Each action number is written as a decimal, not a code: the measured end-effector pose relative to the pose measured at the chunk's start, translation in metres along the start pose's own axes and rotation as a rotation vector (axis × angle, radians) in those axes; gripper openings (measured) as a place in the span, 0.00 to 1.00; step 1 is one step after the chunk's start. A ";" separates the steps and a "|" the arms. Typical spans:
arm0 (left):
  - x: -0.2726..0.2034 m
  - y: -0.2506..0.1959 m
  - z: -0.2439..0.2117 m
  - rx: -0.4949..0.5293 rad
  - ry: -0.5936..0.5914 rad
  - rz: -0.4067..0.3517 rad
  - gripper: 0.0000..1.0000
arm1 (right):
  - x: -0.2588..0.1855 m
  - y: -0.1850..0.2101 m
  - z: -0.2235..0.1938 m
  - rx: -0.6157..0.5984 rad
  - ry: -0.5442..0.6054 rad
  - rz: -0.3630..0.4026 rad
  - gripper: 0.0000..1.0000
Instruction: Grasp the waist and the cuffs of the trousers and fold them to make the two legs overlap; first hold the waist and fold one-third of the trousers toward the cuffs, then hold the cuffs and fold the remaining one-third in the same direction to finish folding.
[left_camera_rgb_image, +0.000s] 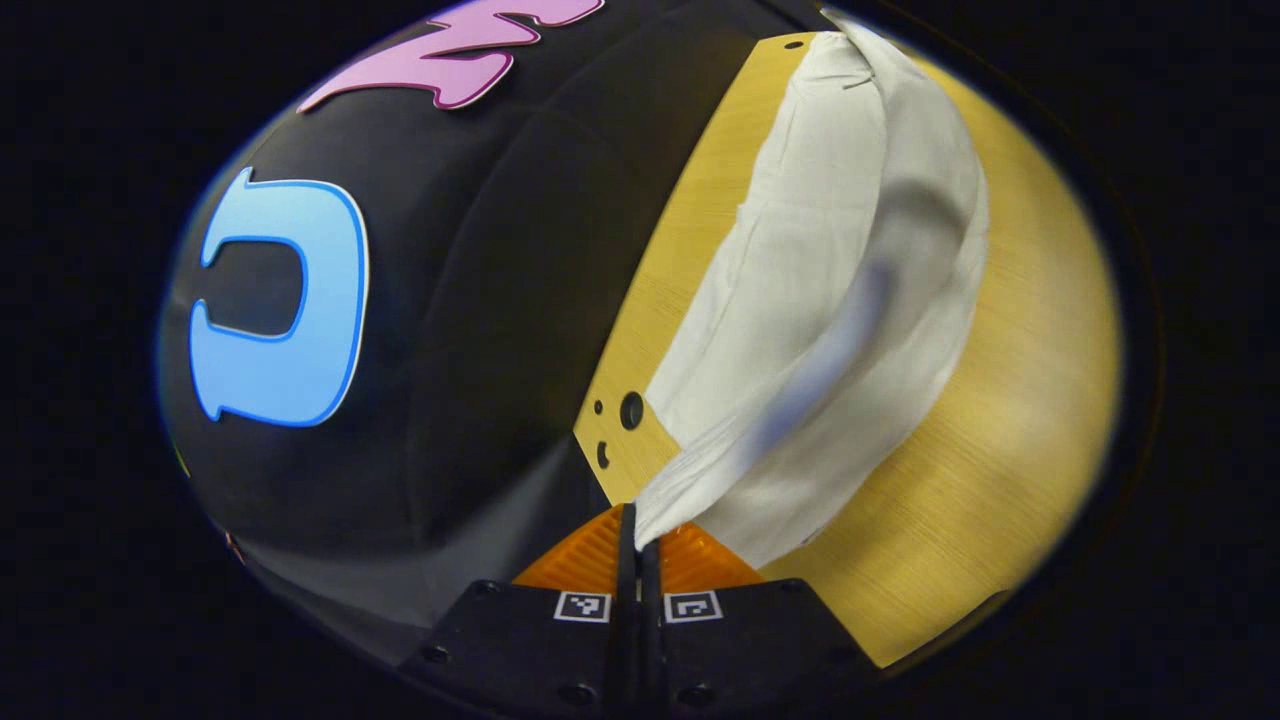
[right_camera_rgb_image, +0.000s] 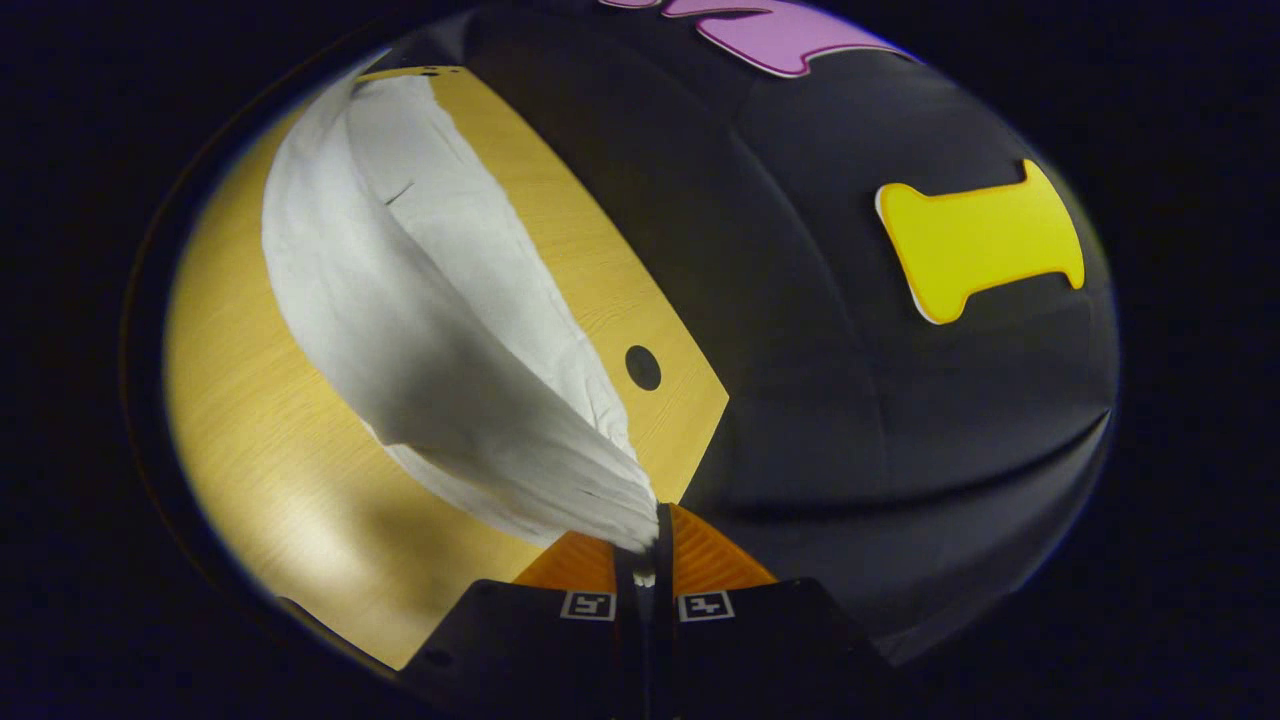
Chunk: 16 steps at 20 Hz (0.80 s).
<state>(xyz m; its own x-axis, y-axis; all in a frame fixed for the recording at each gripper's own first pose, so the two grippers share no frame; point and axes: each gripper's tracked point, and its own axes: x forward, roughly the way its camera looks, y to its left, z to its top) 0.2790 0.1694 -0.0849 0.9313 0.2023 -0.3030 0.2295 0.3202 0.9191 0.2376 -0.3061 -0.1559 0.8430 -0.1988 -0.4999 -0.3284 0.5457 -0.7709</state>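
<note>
Trousers (left_camera_rgb_image: 830, 300): pale cloth, one end lifted off the tabletop (left_camera_rgb_image: 1000, 420), the rest draped along its far edge. Left gripper (left_camera_rgb_image: 638, 545) and right gripper (right_camera_rgb_image: 648, 545): each clamped on cloth, probably raising it to fold.

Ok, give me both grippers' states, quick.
Left gripper: shut on the trousers, pinching an edge of the fabric.
Right gripper: shut on the trousers too, cloth lifted above the table.

I can read no words, brands or numbers. My left hand-held gripper (left_camera_rgb_image: 638, 540) and right hand-held gripper (right_camera_rgb_image: 650, 540) carry only small square coded markers (left_camera_rgb_image: 583, 606).
</note>
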 end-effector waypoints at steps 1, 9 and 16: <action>0.011 0.004 0.008 0.010 -0.007 -0.001 0.05 | 0.010 -0.005 0.006 0.051 0.000 -0.008 0.08; 0.092 0.000 0.023 0.143 -0.010 -0.031 0.05 | 0.083 -0.003 0.028 0.353 0.077 0.020 0.12; 0.081 -0.023 0.007 -0.015 0.038 -0.036 0.96 | 0.065 -0.006 0.017 0.579 0.142 0.033 0.97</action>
<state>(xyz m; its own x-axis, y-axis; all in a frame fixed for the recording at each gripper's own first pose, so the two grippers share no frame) 0.3516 0.1717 -0.1292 0.9111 0.2253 -0.3452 0.2580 0.3414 0.9038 0.3018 -0.3086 -0.1776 0.7578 -0.2594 -0.5987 -0.0340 0.9006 -0.4333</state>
